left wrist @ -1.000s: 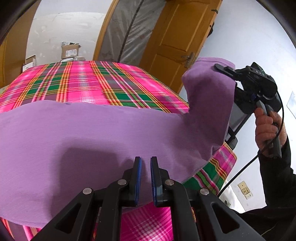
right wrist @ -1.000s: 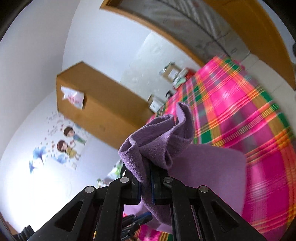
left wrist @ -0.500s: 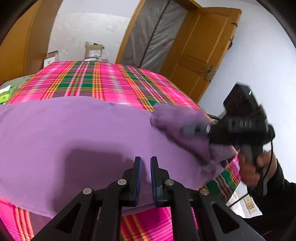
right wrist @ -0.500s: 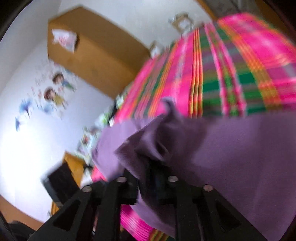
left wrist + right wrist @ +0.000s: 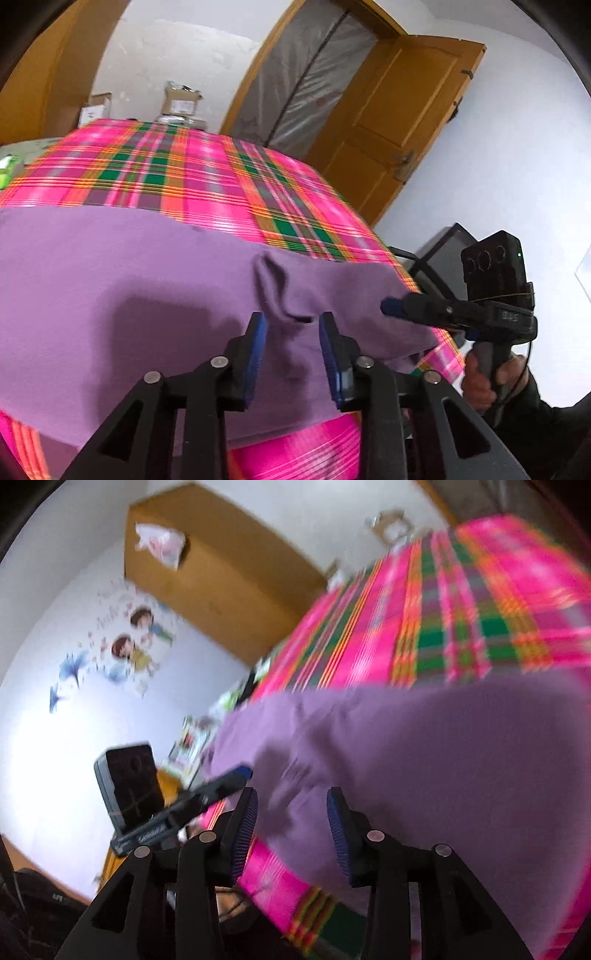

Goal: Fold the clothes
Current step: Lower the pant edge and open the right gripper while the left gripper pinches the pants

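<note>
Wall stickers [image 5: 125, 646] only rightward; orange door [image 5: 399, 122] only leftward

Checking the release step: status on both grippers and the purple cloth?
Left gripper and right gripper: jaws opening, pads clear of fabric. Purple cloth lying on the plaid bed, one wrinkle. Nothing in the way.

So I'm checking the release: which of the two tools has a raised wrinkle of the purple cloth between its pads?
The left tool: a ridge of purple cloth stands between its opening pads. The right tool, also opening, has flatter cloth.
</note>
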Tool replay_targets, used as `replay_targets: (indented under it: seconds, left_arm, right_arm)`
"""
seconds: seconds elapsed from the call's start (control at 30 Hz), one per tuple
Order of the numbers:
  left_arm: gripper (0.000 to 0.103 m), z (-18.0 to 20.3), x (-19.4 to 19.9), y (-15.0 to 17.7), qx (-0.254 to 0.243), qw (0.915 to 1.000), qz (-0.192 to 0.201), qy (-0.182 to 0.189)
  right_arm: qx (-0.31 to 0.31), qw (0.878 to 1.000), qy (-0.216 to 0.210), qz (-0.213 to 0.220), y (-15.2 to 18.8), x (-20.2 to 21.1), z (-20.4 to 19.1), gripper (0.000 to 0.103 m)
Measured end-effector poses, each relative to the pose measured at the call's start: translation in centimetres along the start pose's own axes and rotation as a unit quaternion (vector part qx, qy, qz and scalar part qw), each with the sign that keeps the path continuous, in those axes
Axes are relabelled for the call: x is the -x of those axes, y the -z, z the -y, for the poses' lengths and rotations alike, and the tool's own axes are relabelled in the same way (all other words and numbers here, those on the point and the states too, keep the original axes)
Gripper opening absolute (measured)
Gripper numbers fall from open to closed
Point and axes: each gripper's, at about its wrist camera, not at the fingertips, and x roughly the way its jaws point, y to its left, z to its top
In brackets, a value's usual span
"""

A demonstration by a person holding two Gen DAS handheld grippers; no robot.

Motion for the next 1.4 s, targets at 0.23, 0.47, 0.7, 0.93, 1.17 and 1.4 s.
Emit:
replay_targets:
  seconds: [0.23,0.47,0.7,0.93,1.17,1.4]
  left_arm:
    - [0.031,2.1,-2.7,-0.2,-0.053,0.998,-0.016,-0.03]
    - [0.031,3.4,-4.9,0.0,-0.118,0.9904,-0.042,-0.058]
    - [0.007,2.8,-5.6,0.4,-0.118,0.9898,-0.067,-0.044]
    - [0.004,1.8,-2.5,1.1,-0.137,0.9888,-0.059,-0.005]
    - [0.007,0.2,-0.8,1.5,-0.114,0.9914,-0.06,0.021]
    - [0.025,1.9,0.0,0.3,-0.105,0.9938,-0.028,0.022]
  right_arm:
    - [-0.003,0.998,0.061,0.016,1.9,2.8,2.3,0.041]
    - [0.005,0.994,0.11,0.025,3.1,6.3,3.6,0.041]
    - [-0.012,0.987,0.152,0.048,3.4,7.8,5.0,0.041]
    - [-0.023,0.98,0.192,0.035,3.3,7.9,6.6,0.013]
    - [-0.021,0.978,0.202,0.05,2.4,9.1,6.7,0.024]
    - [0.006,0.98,0.195,0.041,2.5,9.2,5.7,0.03]
